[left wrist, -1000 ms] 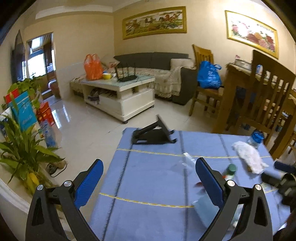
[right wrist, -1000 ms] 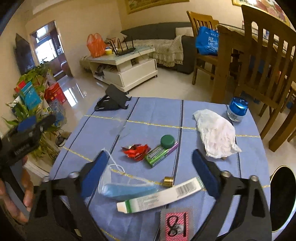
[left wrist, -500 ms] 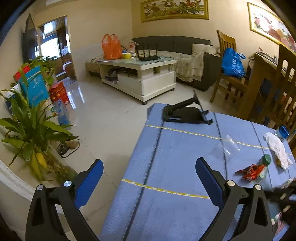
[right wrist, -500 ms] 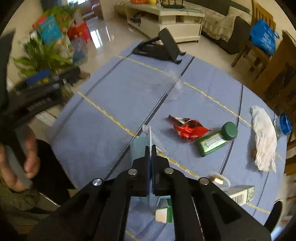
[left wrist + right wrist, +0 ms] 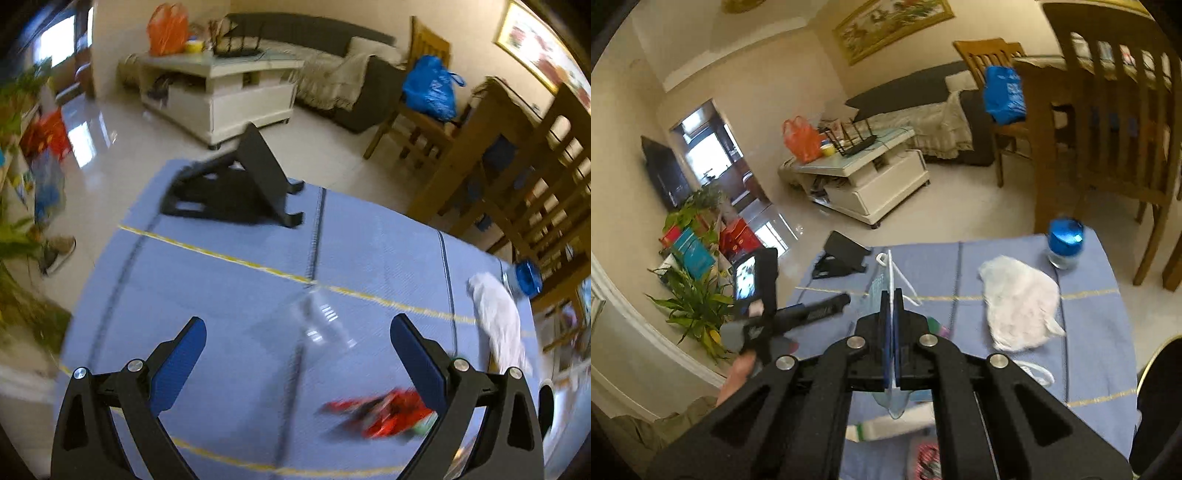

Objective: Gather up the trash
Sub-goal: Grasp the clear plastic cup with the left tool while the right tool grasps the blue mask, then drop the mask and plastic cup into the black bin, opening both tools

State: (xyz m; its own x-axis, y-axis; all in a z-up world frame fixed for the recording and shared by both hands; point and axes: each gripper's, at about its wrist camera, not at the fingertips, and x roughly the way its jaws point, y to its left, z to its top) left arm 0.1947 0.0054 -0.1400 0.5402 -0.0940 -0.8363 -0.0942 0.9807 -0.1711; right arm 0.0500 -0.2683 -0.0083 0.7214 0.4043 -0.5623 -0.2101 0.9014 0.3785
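One face mask [image 5: 891,273], light blue w/ white ear loops, is pinched flat between the jaws of the right gripper [image 5: 891,295], lifted above the blue tablecloth [image 5: 1089,306]. Left gripper [image 5: 297,332] hangs over the cloth w/ jaws wide apart, nothing in them. Between its fingers lies a clear plastic wrapper [image 5: 321,325]; red wrapper [image 5: 384,410] near its right finger. Further out: crumpled white tissue [image 5: 1021,302], blue-capped jar [image 5: 1065,242] at the far edge, black stand [image 5: 236,188] at the far corner.
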